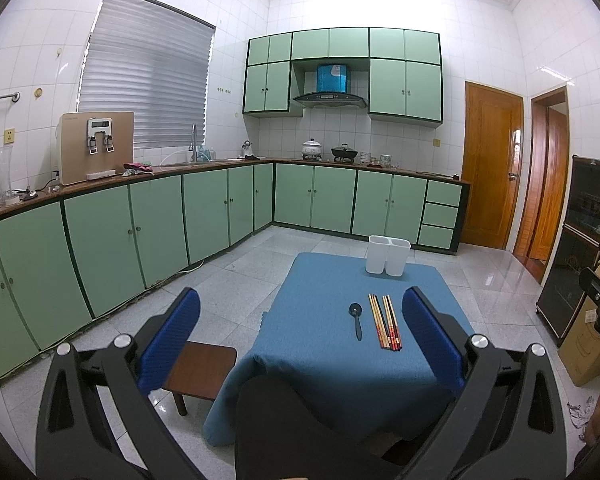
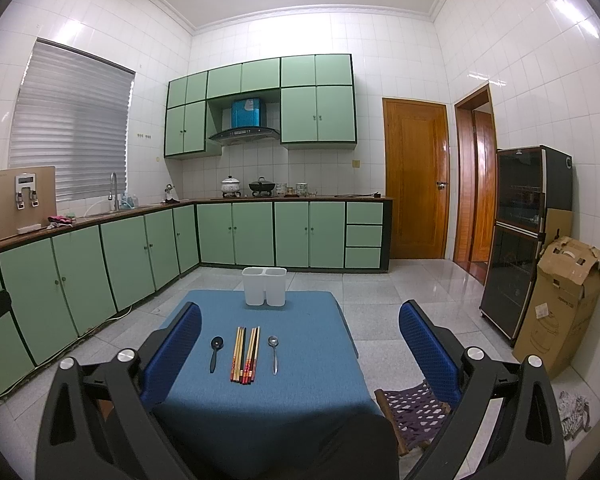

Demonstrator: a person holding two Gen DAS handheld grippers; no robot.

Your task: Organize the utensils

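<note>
Chopsticks point(image 2: 245, 355) lie mid-bench between a black spoon point(image 2: 215, 353) and steel spoon point(image 2: 274, 353); white holder point(image 2: 264, 286) at far edge. Both grippers point(image 1: 300, 324) point(image 2: 300, 330) hover, jaws released.

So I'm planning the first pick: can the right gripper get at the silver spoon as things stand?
Probably yes. The right gripper is open, and the silver spoon lies alone on the blue cloth, apart from the chopsticks, with nothing over it.
</note>
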